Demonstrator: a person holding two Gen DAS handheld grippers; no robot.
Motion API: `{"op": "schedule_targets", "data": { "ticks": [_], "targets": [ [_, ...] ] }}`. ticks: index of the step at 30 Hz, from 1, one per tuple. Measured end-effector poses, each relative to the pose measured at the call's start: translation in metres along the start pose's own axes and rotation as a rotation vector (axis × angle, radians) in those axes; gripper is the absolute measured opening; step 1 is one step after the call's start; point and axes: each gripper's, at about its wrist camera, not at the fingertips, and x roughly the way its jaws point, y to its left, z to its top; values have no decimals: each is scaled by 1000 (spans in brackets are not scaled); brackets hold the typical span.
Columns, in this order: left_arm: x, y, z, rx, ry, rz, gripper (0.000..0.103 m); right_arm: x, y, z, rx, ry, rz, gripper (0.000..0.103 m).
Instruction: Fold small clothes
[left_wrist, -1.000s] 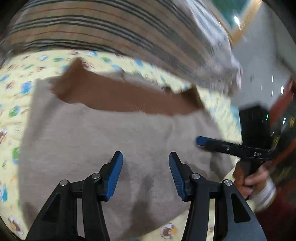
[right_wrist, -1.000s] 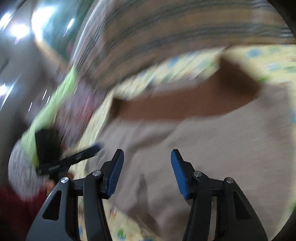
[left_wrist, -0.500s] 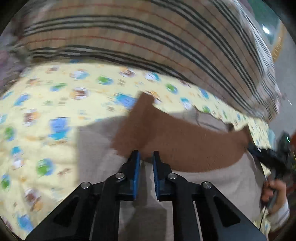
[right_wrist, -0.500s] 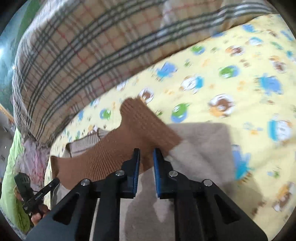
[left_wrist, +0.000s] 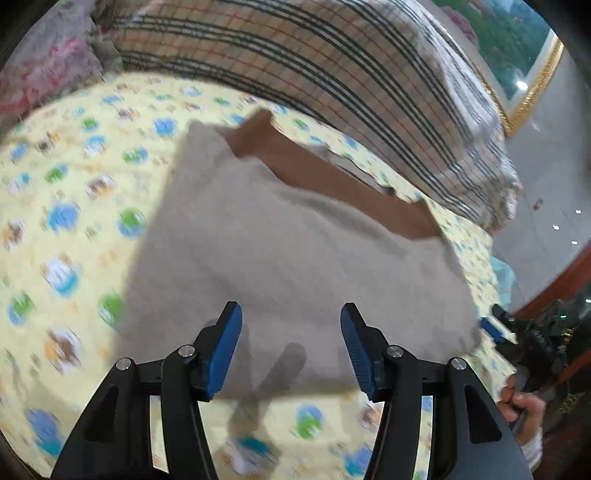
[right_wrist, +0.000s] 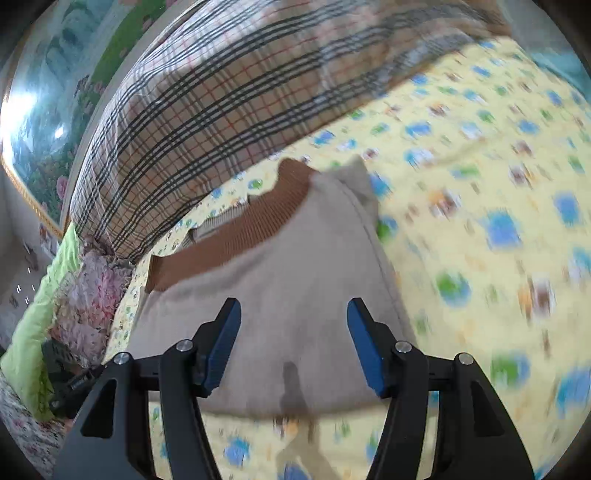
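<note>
- Beige knit garment (left_wrist: 295, 258) is lying flat on the yellow cartoon-print sheet (left_wrist: 74, 206), already doubled over into a rough rectangle; its brown ribbed band (left_wrist: 332, 181) is showing along the far edge.
- Left gripper (left_wrist: 291, 347) is hovering over the near edge of the garment, fingers spread wide, nothing between them.
- Right gripper (right_wrist: 293, 343) is likewise hovering above the near edge, fingers wide apart and holding nothing.
- Handling judgement: the fabric is looking soft, light and limp, thick enough to be holding a fold but likely to be sagging if lifted by one point. Not fragile; fuzzy surface should be giving good friction to the blue pads (left_wrist: 225, 347).
- Grasp judgement: corners or the side edges are looking like the best holds, pinching through both layers so the stack is not sliding apart. The ribbed band is looking firmer and should be giving a surer bite.
- Surroundings: a plaid quilt (right_wrist: 221, 85) is bulking up just beyond the band, limiting room on the far side. A pink floral cloth (right_wrist: 88, 295) and a green cloth (right_wrist: 40, 306) are lying off the garment's left side in the right wrist view.
- The sheet around the near and right edges is lying bare; nothing is sitting on top of the garment.
</note>
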Motion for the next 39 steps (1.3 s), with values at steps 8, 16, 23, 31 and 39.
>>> {"op": "schedule_targets", "data": {
  "ticks": [8,16,23,31,39],
  "targets": [
    [18,6,-18,62,51,128,57,30,18,-30,-94,183,-47,60],
    [-15,28,-17,-30,18,147,62,-19,-26,-24,35,17,-97,40],
    [-48,26,-50,-110,-15,194,79,-19,-7,-42,-35,-22,35,49],
    [-53,30,-76,-197,19,165,80,-19,21,-64,-177,-14,135,58],
    [-27,47,-49,-431,-54,108,81,-14,6,-64,-107,7,185,63]
  ]
}}
